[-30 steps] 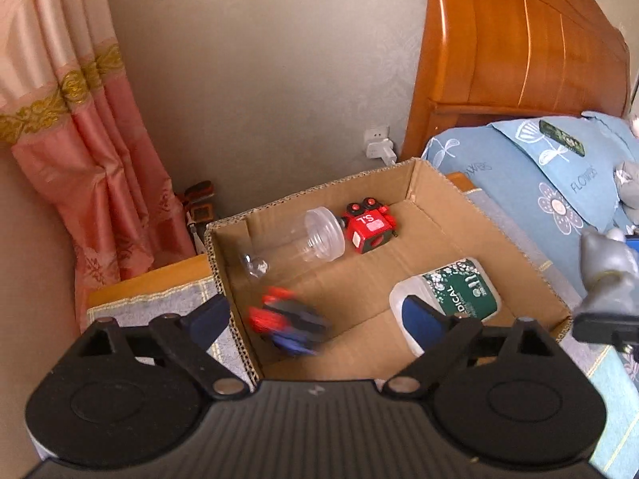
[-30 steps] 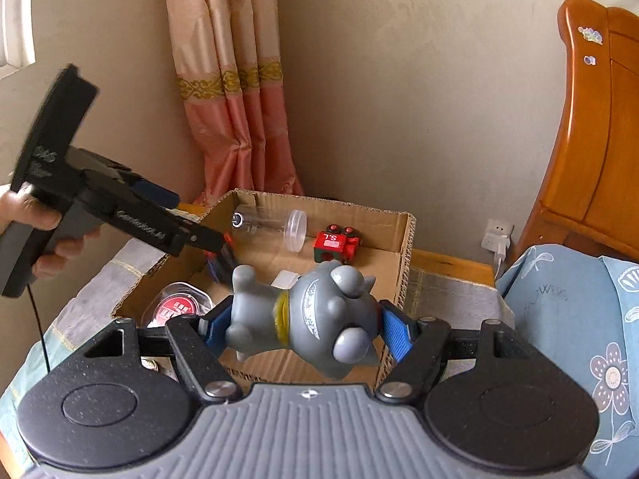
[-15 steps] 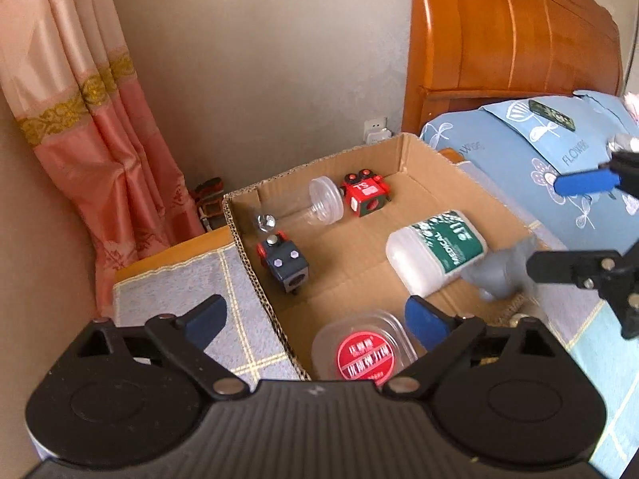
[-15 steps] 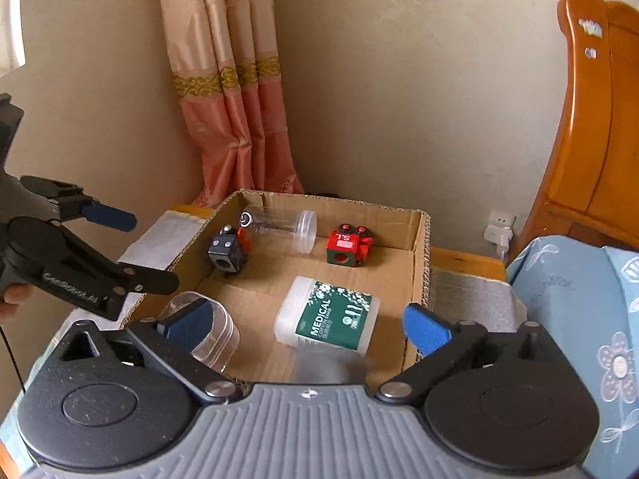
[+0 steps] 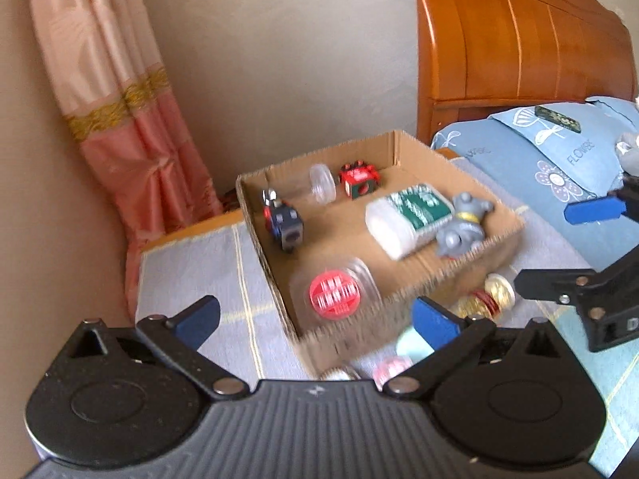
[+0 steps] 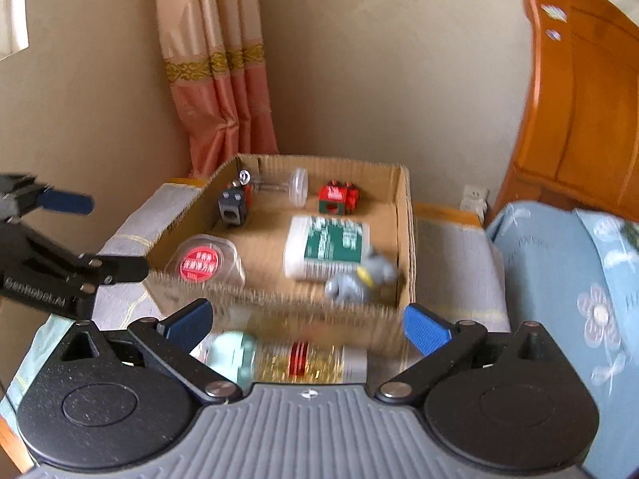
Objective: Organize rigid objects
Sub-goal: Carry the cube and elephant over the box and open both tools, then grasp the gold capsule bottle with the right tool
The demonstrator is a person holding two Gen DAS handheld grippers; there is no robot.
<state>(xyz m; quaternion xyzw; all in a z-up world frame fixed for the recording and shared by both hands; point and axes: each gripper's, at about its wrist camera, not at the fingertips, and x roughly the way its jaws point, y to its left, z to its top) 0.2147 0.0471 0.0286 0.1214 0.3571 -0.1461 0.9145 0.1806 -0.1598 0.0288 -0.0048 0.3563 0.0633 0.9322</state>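
Note:
A cardboard box [image 6: 405, 215] [image 5: 255, 215] holds a grey animal figure [image 6: 361, 277] [image 5: 463, 223] in its near right corner, a white MEDICAL bottle [image 6: 325, 249] [image 5: 407, 217], a red-lidded clear tub [image 6: 199, 263] [image 5: 333, 293], a dark cube toy [image 6: 233, 205] [image 5: 285, 223], a red cube toy [image 6: 337, 197] [image 5: 359, 179] and a clear tube [image 6: 297, 185]. In front of the box lies a gold and red jar [image 6: 295, 359] [image 5: 489, 299]. My left gripper [image 5: 315, 317] and my right gripper [image 6: 305, 321] are both open and empty, in front of the box.
The box stands on a grey checked cloth [image 5: 191, 259] over a low table. A pink curtain [image 6: 223, 92] hangs behind. A bed with blue bedding [image 6: 567, 279] and a wooden headboard [image 5: 519, 52] lies to the right. Small items [image 5: 393, 365] lie near the left gripper.
The right gripper opened and let the grey figure drop into the box, then drew back. The left gripper let the dark cube toy fall into the box and also drew back.

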